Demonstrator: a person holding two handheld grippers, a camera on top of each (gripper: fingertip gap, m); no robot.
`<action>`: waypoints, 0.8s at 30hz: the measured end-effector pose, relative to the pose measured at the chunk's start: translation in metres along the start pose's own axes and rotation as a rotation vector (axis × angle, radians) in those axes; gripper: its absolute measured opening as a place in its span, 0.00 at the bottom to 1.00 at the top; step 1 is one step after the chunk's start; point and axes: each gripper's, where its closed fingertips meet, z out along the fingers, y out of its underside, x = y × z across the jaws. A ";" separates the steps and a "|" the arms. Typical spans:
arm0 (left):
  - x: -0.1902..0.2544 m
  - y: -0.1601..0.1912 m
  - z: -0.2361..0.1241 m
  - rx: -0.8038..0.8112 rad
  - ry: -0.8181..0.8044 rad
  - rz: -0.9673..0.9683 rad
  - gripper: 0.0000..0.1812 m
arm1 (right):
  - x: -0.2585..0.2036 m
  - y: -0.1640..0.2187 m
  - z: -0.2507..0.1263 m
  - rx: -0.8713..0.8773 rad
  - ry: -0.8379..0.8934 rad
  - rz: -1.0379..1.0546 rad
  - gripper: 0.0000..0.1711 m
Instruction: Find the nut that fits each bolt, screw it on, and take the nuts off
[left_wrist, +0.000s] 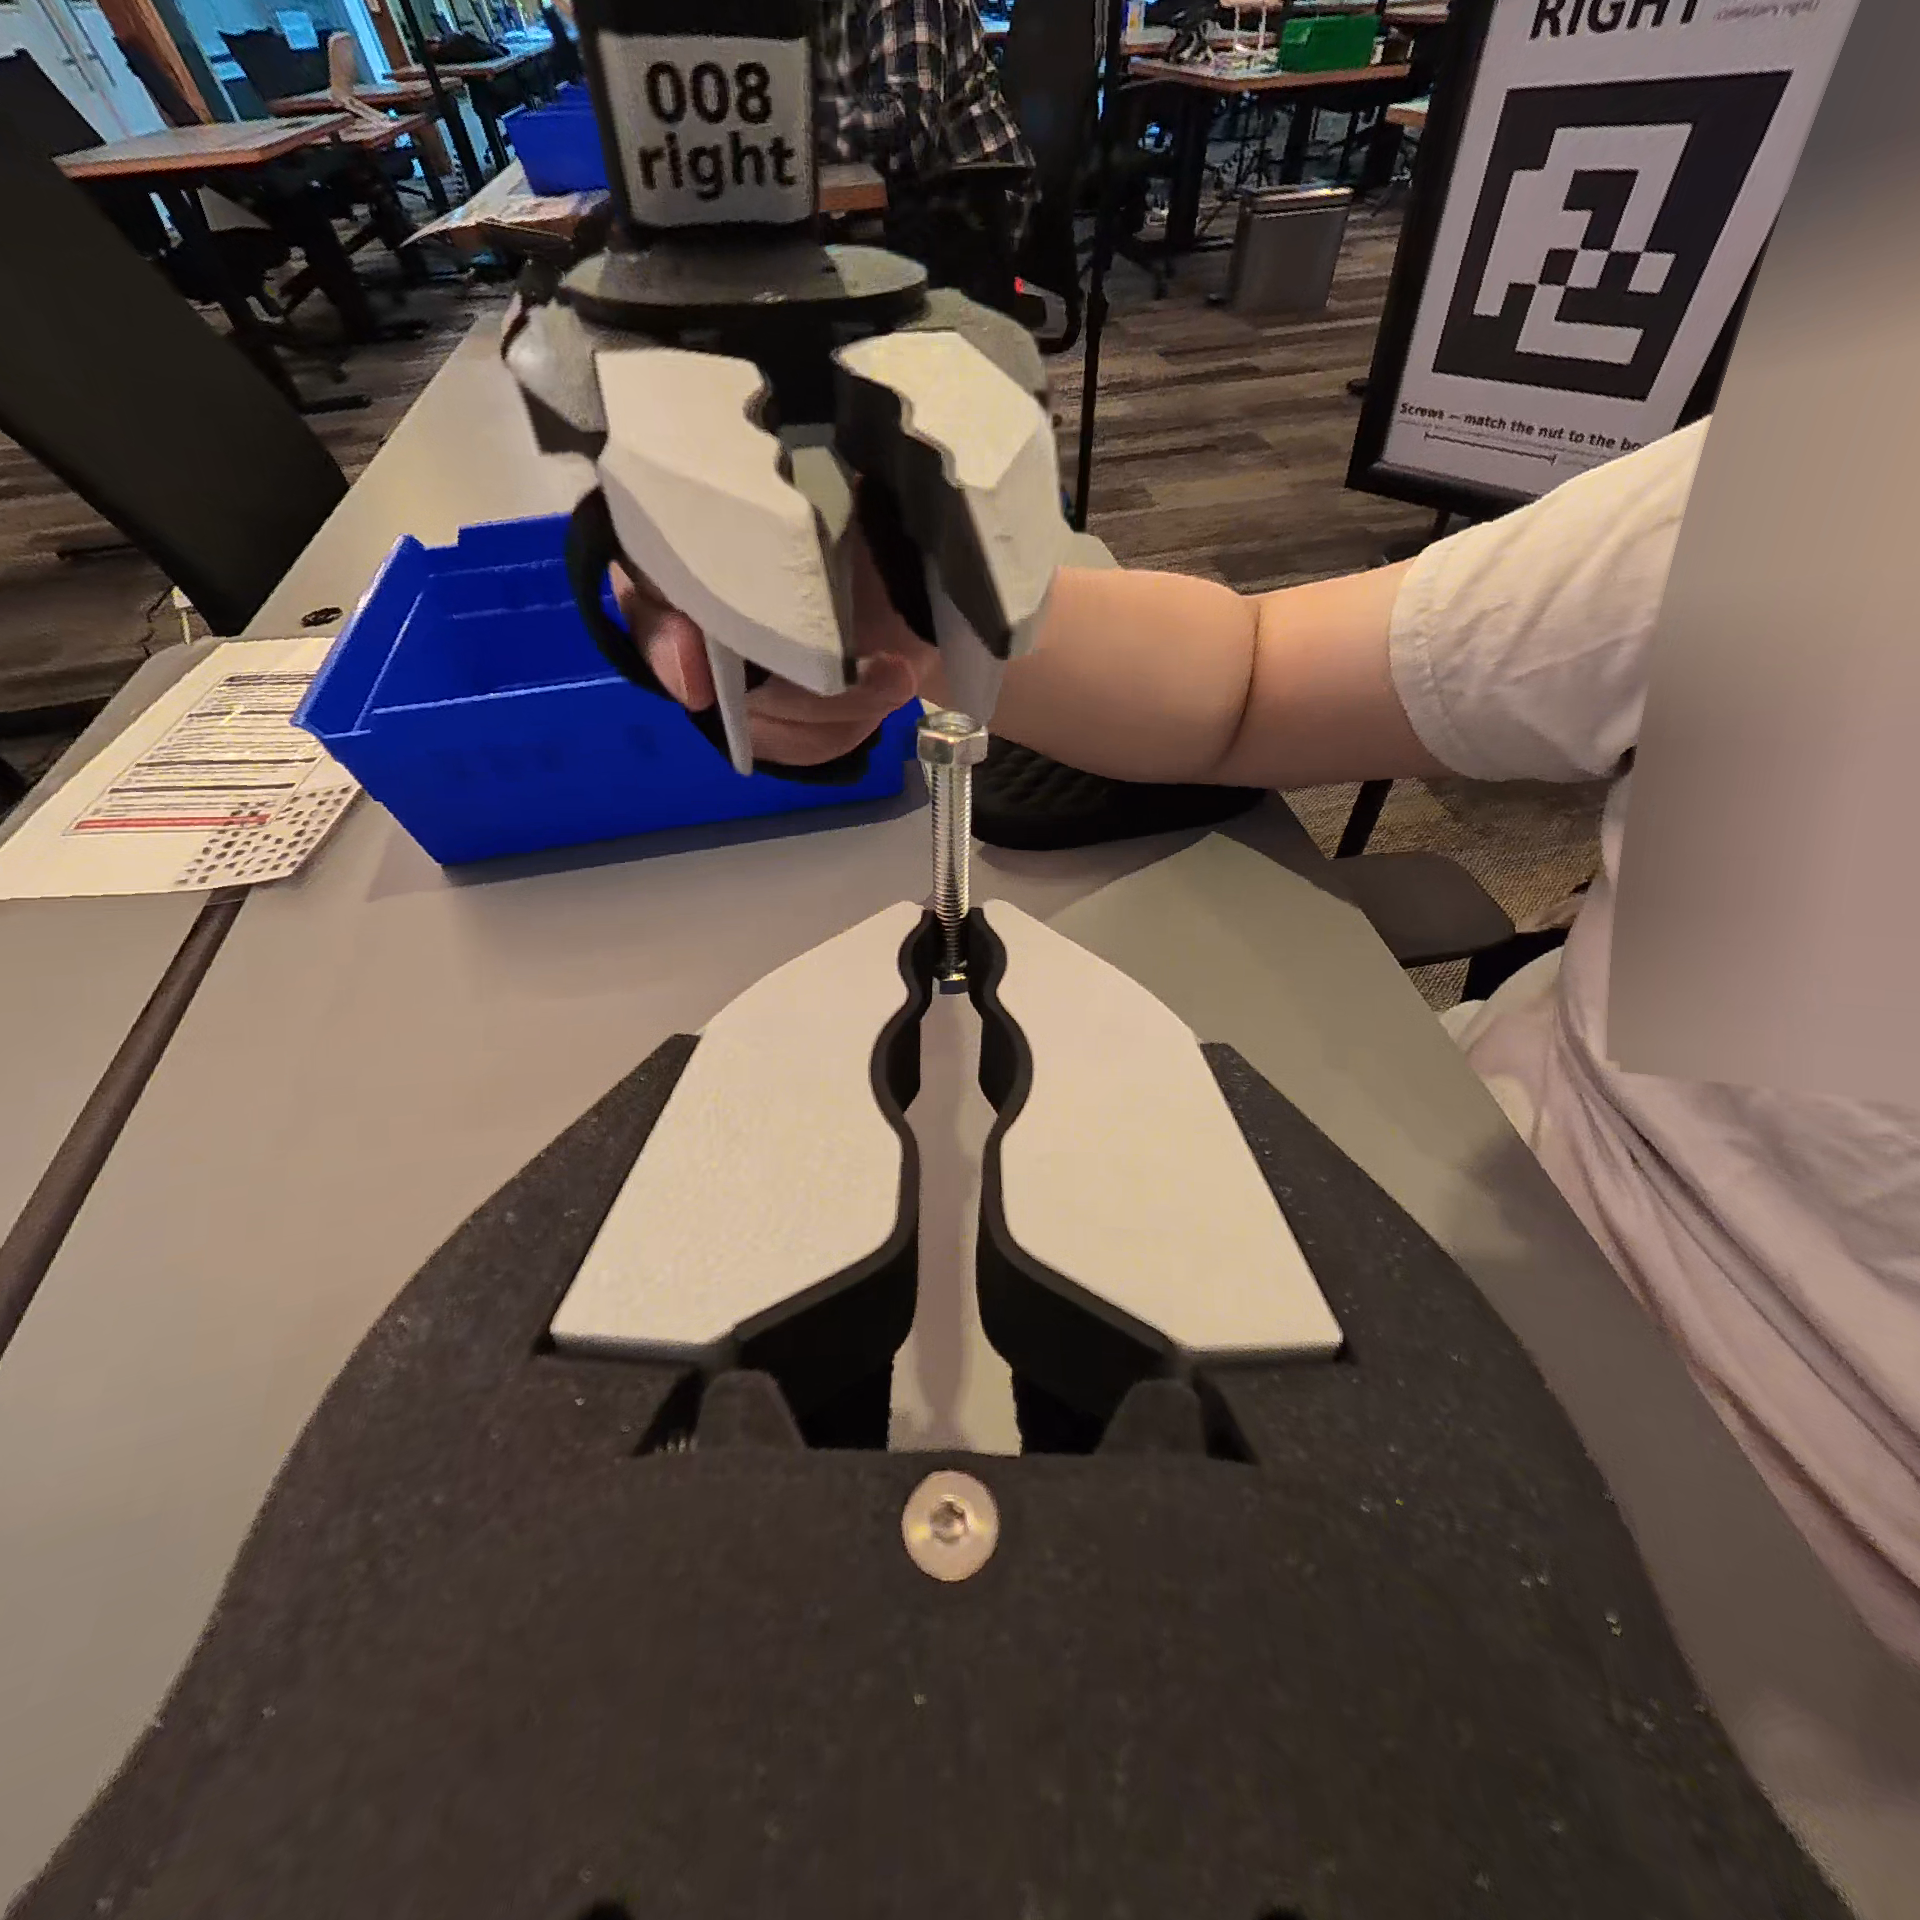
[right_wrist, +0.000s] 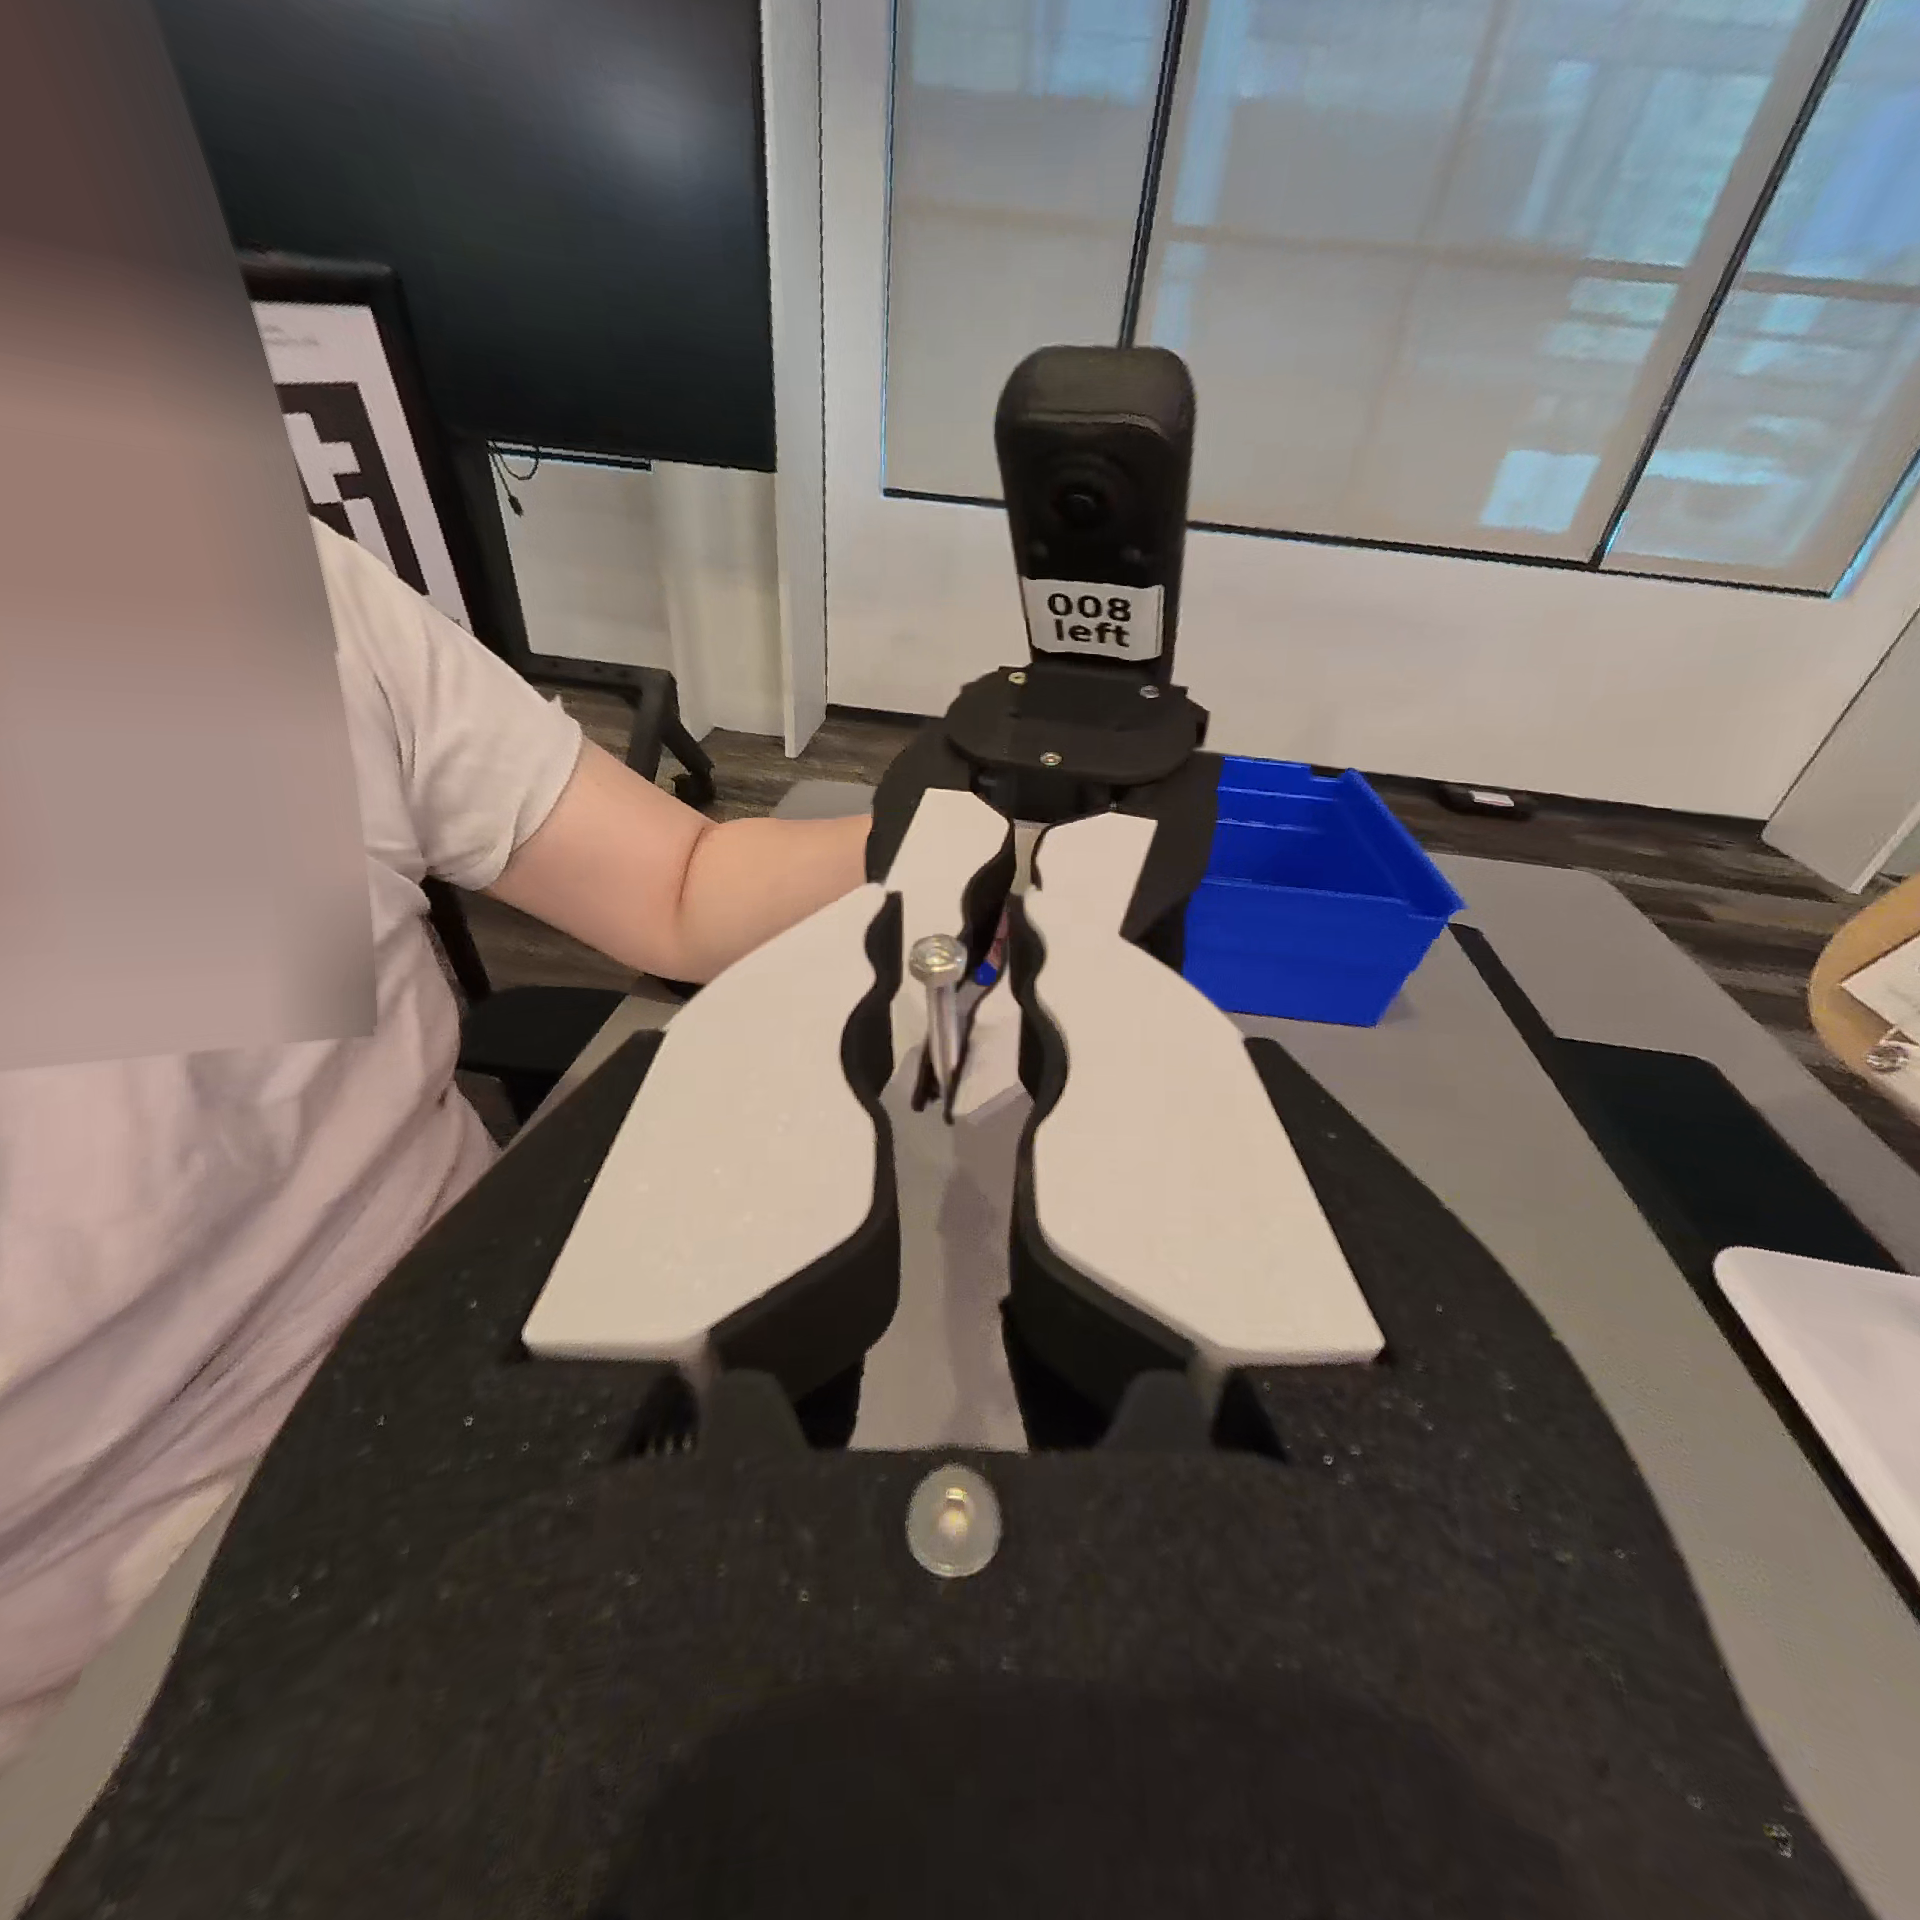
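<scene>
Grey table (left_wrist: 436, 997) under an office backdrop carries my work. I have the bolt (left_wrist: 951, 831) upright, its lower end pinched in the left gripper (left_wrist: 951, 971), whose jaws press on it. A nut (left_wrist: 951, 740) sits at its top. The right gripper (right_wrist: 940, 997) has its jaws spread around that top, touching nothing. Steel, stiff, light and slick, I judge; I'd take the nut by its flats. Behind stands a blue bin (left_wrist: 499, 727), beside it a printed sheet (left_wrist: 197, 774), neither obstructing.
</scene>
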 end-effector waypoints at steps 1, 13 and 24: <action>0.002 -0.001 0.000 0.004 0.009 0.000 0.03 | 0.001 0.001 0.000 0.003 -0.001 0.005 0.11; 0.000 0.001 0.000 -0.006 -0.006 -0.005 0.02 | -0.008 0.011 0.006 -0.069 -0.048 -0.001 0.11; -0.003 0.001 -0.001 -0.009 -0.024 -0.003 0.03 | -0.002 0.014 0.007 -0.079 -0.010 -0.001 0.06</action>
